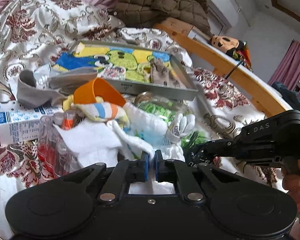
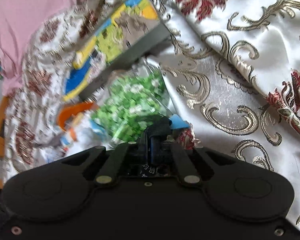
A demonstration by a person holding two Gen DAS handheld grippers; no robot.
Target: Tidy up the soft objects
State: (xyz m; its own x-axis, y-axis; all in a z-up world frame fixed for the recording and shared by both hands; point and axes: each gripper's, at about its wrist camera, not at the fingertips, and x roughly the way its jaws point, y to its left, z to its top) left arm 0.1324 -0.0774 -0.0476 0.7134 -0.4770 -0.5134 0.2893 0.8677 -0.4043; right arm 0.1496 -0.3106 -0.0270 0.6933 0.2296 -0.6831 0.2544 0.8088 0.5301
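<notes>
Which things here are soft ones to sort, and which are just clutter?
Job:
- white cloth, pinched by left gripper
- dark cloth, pinched by right gripper
- striped sock
- grey sock
- tray, already holding soft items

Clutter:
- orange cup
- carton
- green packet
- jacket

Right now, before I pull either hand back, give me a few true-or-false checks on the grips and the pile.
1. The left gripper is pinching white cloth. True.
2. The right gripper stands wide open. False: it is shut, with a dark item between its fingers.
3. The orange cup lies tipped on its side. True.
4. The metal tray is empty. False: a colourful cloth lies in it.
</notes>
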